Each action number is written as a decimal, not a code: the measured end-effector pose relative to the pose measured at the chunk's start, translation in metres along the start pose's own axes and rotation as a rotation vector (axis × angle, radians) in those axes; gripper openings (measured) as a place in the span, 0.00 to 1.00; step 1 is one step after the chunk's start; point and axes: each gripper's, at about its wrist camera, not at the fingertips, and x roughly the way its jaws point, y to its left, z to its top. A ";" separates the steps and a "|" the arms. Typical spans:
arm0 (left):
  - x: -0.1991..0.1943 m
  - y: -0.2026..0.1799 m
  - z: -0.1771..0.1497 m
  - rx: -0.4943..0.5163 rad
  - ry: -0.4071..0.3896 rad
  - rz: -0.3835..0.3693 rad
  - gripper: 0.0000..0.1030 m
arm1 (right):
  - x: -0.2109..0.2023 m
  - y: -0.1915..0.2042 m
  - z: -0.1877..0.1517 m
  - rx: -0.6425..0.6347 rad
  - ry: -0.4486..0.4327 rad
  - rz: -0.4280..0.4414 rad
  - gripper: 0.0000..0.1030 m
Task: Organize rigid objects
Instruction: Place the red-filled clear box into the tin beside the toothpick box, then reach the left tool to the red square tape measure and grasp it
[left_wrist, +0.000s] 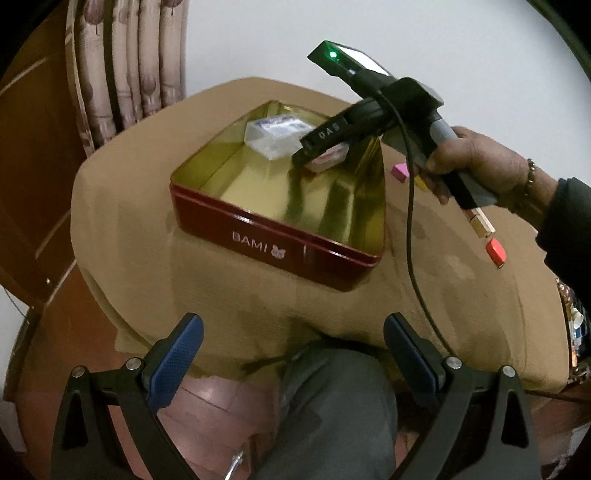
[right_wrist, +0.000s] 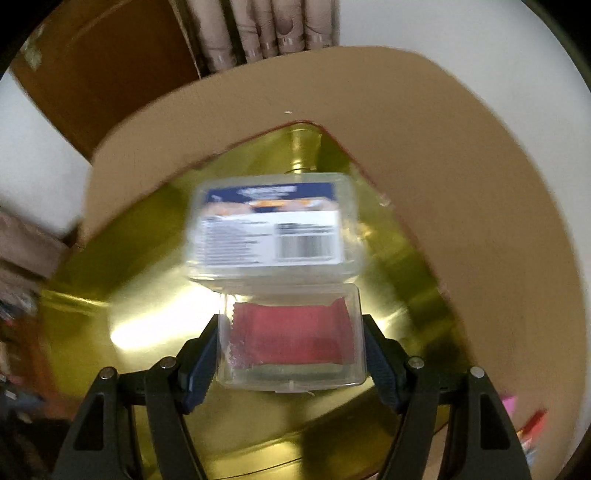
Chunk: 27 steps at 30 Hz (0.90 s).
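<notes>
A red tin (left_wrist: 280, 254) marked BAMI, gold inside (right_wrist: 122, 295), stands open on the tan table. A clear box with a blue and white label (left_wrist: 275, 134) (right_wrist: 273, 229) lies at its far end. My right gripper (right_wrist: 291, 354) (left_wrist: 314, 155), held by a person's hand (left_wrist: 476, 162), is over the tin and points down into it. It is shut on a small clear box with a red packet inside (right_wrist: 291, 339) (left_wrist: 328, 160), just in front of the labelled box. My left gripper (left_wrist: 293, 343) stands open with nothing in it at the table's near edge.
Right of the tin on the tan table (left_wrist: 147, 229) lie a pink block (left_wrist: 400, 172), a yellow piece (left_wrist: 421, 182), a wooden peg (left_wrist: 480, 221) and a red block (left_wrist: 495, 252). A person's knee (left_wrist: 332, 406) is below my left gripper. Curtains (left_wrist: 122, 74) hang behind.
</notes>
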 end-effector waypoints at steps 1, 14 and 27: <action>0.001 0.001 0.000 -0.009 0.006 -0.004 0.94 | 0.001 0.002 0.001 -0.039 -0.008 -0.021 0.71; 0.007 -0.012 -0.005 0.037 0.017 0.028 0.94 | -0.026 0.004 -0.011 -0.133 -0.132 -0.014 0.71; -0.004 -0.046 -0.017 0.193 -0.044 0.076 0.94 | -0.190 -0.083 -0.257 0.450 -0.544 -0.276 0.72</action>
